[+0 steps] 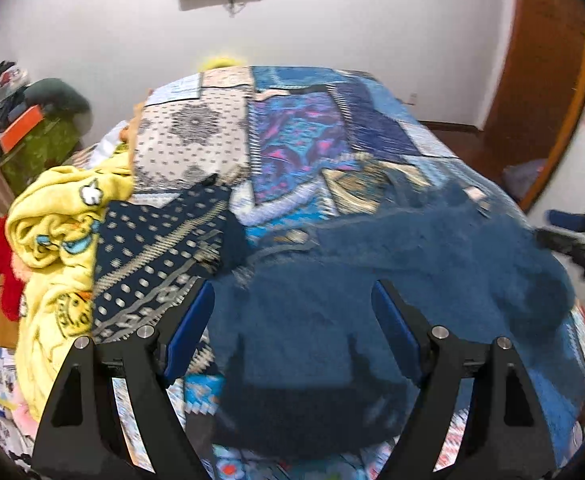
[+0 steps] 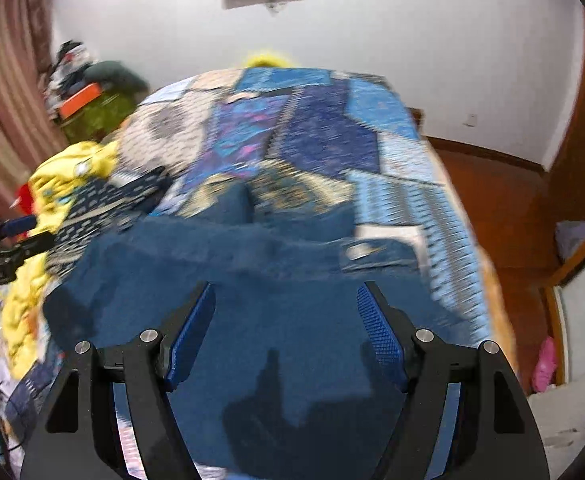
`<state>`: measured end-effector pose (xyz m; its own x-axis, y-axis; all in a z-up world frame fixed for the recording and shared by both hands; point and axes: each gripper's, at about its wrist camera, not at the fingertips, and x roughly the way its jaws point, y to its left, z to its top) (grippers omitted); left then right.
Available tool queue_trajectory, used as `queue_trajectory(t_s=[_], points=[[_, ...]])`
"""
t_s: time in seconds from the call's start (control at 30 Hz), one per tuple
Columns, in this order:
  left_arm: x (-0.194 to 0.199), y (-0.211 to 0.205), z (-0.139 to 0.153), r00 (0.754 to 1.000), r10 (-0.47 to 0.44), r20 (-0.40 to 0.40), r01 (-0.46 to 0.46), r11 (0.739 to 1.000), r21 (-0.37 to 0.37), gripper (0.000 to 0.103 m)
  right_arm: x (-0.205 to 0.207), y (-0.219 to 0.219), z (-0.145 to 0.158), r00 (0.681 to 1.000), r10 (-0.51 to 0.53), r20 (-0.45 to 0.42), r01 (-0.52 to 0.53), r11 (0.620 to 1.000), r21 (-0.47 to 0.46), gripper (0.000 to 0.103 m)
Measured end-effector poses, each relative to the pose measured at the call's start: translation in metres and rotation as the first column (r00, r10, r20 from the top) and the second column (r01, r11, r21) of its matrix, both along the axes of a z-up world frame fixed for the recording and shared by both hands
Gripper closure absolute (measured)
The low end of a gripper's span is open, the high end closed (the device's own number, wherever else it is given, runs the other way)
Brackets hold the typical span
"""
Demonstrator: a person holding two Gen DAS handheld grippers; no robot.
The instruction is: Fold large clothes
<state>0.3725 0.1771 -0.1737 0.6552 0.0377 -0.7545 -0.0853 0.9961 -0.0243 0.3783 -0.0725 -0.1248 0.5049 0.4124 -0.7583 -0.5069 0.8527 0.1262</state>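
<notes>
While both jaws gape empty, blue garment [image 1: 392, 280] spread flat beneath them, on patchwork bedspread [image 1: 300, 132]

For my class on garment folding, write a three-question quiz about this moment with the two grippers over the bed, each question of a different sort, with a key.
1. True or false: the left gripper is clamped on the dark blue fleece garment.
2. Multiple choice: what lies directly left of the fleece in the left wrist view? A) a navy patterned cloth B) a wicker basket C) a laptop
3. Short answer: what is the fleece spread on?

Key
1. False: its jaws stand open above the fleece, as do those of the right gripper.
2. A, the navy patterned cloth, with a yellow cartoon blanket beyond it.
3. The patchwork bedspread.
</notes>
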Motion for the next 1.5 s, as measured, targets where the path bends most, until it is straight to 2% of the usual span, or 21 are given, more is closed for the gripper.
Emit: queue_trajectory(t_s=[0.17, 0.33, 0.4, 0.5, 0.57, 0.67, 0.87, 1.0, 1.13, 1.27, 1.4, 1.5], points=[[-0.012, -0.023, -0.022, 0.998, -0.040, -0.045, 0.038, 0.998, -0.050, 0.022, -0.020, 0.043, -0.031, 0.991, 0.110, -0.073, -0.109, 0.994, 0.014, 0.033], [-0.010, -0.031, -0.063, 0.993, -0.033, -0.117, 0.021, 0.995, -0.102, 0.022, -0.025, 0.060, -0.062, 0.987, 0.120, -0.105, -0.125, 0.991, -0.042, 0.033], [-0.009, -0.031, -0.076, 0.989, -0.025, -0.144, 0.010, 0.995, -0.102, 0.022, -0.023, 0.056, -0.070, 0.987, 0.110, -0.115, -0.118, 0.991, -0.064, 0.033], [-0.012, -0.033, -0.092, 0.989, -0.013, -0.147, 0.008, 0.999, -0.036, 0.021, -0.017, 0.038, -0.080, 0.988, 0.078, -0.130, -0.091, 0.991, -0.097, 0.033], [-0.018, -0.034, -0.092, 0.992, -0.014, -0.127, 0.016, 1.000, 0.020, 0.021, -0.013, 0.022, -0.081, 0.981, 0.091, -0.172, -0.099, 0.994, -0.038, 0.032], [-0.030, -0.027, -0.090, 0.994, -0.002, -0.111, 0.006, 0.999, 0.033, 0.021, -0.012, 0.006, -0.077, 0.980, 0.066, -0.186, -0.073, 0.997, -0.032, 0.032], [-0.054, -0.011, -0.086, 0.997, 0.026, -0.074, -0.025, 1.000, 0.014, 0.019, -0.016, -0.036, -0.073, 0.992, -0.057, -0.114, 0.038, 0.986, -0.163, 0.032], [-0.066, -0.004, -0.082, 0.995, 0.082, -0.064, -0.076, 0.993, 0.095, 0.018, -0.019, -0.080, -0.068, 0.981, -0.131, -0.144, 0.114, 0.986, -0.120, 0.032], [-0.082, 0.015, -0.086, 0.988, 0.129, -0.079, -0.126, 0.991, 0.047, 0.017, -0.029, -0.109, -0.056, 0.977, -0.158, -0.144, 0.149, 0.986, -0.071, 0.032], [-0.098, 0.030, -0.091, 0.973, 0.210, -0.097, -0.202, 0.976, 0.085, 0.017, -0.038, -0.125, -0.054, 0.963, -0.249, -0.100, 0.232, 0.960, -0.156, 0.032], [-0.115, 0.040, -0.092, 0.959, 0.262, -0.111, -0.253, 0.963, 0.087, 0.017, -0.044, -0.144, -0.061, 0.941, -0.292, -0.172, 0.279, 0.956, -0.094, 0.032], [-0.130, 0.043, -0.079, 0.963, 0.257, -0.076, -0.257, 0.966, 0.017, 0.017, -0.045, -0.149, -0.059, 0.929, -0.324, -0.177, 0.311, 0.945, -0.101, 0.032]])
